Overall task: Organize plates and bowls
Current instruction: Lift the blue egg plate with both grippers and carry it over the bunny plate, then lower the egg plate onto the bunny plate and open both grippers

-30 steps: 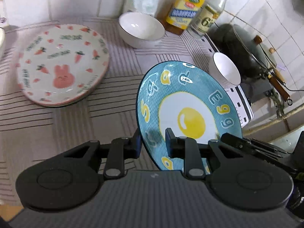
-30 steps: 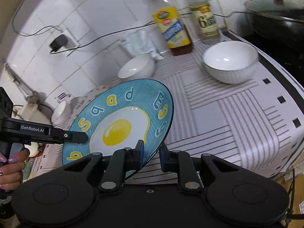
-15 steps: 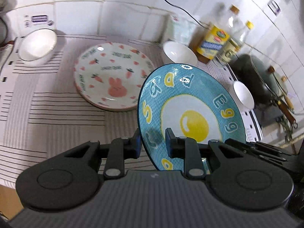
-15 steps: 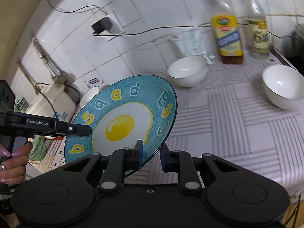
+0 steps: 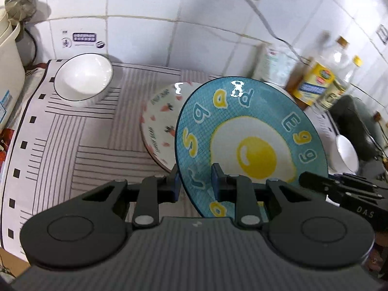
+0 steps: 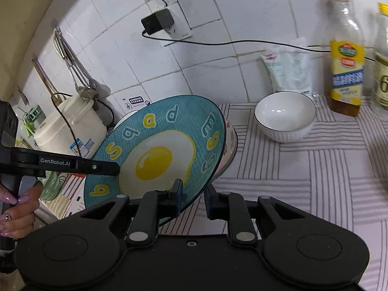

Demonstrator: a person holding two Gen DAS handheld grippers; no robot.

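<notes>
While both grippers clamp it from opposite edges, the blue egg plate [image 5: 249,143] hangs tilted in the air above the striped tabletop [image 5: 72,145], its painted face turned toward both cameras. On the left gripper [image 5: 195,181] the fingers [image 5: 173,181] are closed on the plate's rim, one pad behind it and one on the painted face. On the right gripper [image 6: 192,196] the fingers [image 6: 177,191] pinch the opposite rim the same way, with the plate's edge running between them. From the right wrist view the left gripper's black arm reaches in to the plate's far edge, and a hand [image 6: 17,203] grips its handle at the frame's border.

Just behind the blue plate lies the white carrot-print plate [image 5: 160,123], flat on the tabletop and partly hidden; whether the two touch is hard to say from these angles. A white bowl [image 5: 83,77] sits near the tiled wall at the tabletop's far left corner, well apart from the plates. Another white bowl [image 6: 285,118] stands near a yellow-labelled oil bottle [image 6: 346,68] and a pale packet [image 6: 288,72] leaning on the wall. A third white bowl [image 5: 346,152] shows at the left view's right edge, beside a dark pot [image 5: 356,123]. A cream bucket [image 6: 70,123] stands at the tabletop's left end
</notes>
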